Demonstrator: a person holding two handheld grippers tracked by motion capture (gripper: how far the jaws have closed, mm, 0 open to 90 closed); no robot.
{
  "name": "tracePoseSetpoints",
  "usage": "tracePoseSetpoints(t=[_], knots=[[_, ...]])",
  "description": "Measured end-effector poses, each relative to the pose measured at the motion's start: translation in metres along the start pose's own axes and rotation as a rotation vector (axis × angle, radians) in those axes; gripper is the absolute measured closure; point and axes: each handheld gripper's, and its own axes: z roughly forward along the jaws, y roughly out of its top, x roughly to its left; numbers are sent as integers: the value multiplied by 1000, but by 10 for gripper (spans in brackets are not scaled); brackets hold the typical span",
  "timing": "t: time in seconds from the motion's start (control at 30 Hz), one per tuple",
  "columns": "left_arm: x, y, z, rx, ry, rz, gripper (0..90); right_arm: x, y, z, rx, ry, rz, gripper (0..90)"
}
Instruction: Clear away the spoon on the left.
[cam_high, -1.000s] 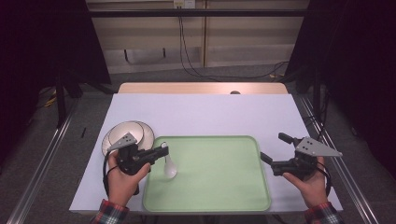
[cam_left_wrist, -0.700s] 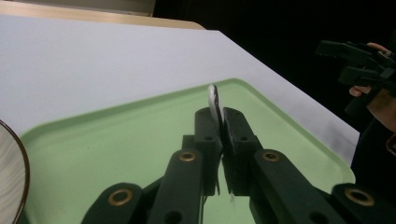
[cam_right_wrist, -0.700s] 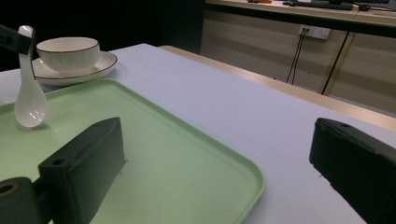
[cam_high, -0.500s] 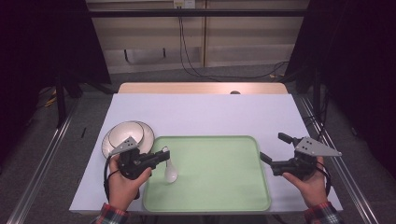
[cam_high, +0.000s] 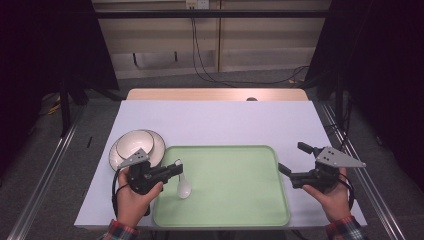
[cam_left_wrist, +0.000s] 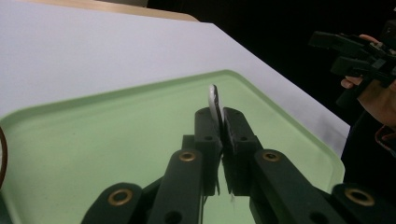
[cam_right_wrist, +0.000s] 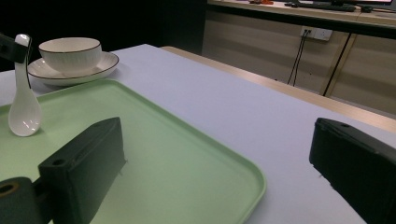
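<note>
One green tray (cam_high: 235, 200), one white spoon (cam_high: 184, 187), one bowl (cam_high: 135, 144), one saucer (cam_high: 159, 145), two tongs.

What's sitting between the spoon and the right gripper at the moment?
Nothing but bare green tray. In the high view, the white spoon, held by the left gripper, hangs at the tray's left end; the open right gripper waits past its right rim.
</note>
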Motion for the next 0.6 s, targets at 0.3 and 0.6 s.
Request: tracePoseSetpoints(t=[0.3,0.6], knots=[[6,-2,2,-7,-3,-3,851,0,0,0,0,0,-1,28],[10,-4,6,-11,22,10,836,0,0,-1,0,-1,0,28]])
